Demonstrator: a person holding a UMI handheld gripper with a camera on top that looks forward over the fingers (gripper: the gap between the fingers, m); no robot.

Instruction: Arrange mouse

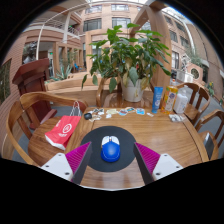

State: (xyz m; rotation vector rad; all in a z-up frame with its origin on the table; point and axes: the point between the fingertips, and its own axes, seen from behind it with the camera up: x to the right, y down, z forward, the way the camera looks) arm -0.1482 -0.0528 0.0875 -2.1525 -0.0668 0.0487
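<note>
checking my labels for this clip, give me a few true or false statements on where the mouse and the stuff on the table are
1. The blue mouse sits on a dark round mouse pad. True.
2. The tongs are shut on the mouse. False: the mouse rests on the pad between the fingers, with a gap at each side.
3. A potted plant stands beyond the mouse on the wooden table. True.
4. The red bag lies on top of the mouse. False: it lies apart from it, off to one side on the table.
5. A tall blue container stands beside the plant's pot. True.
</note>
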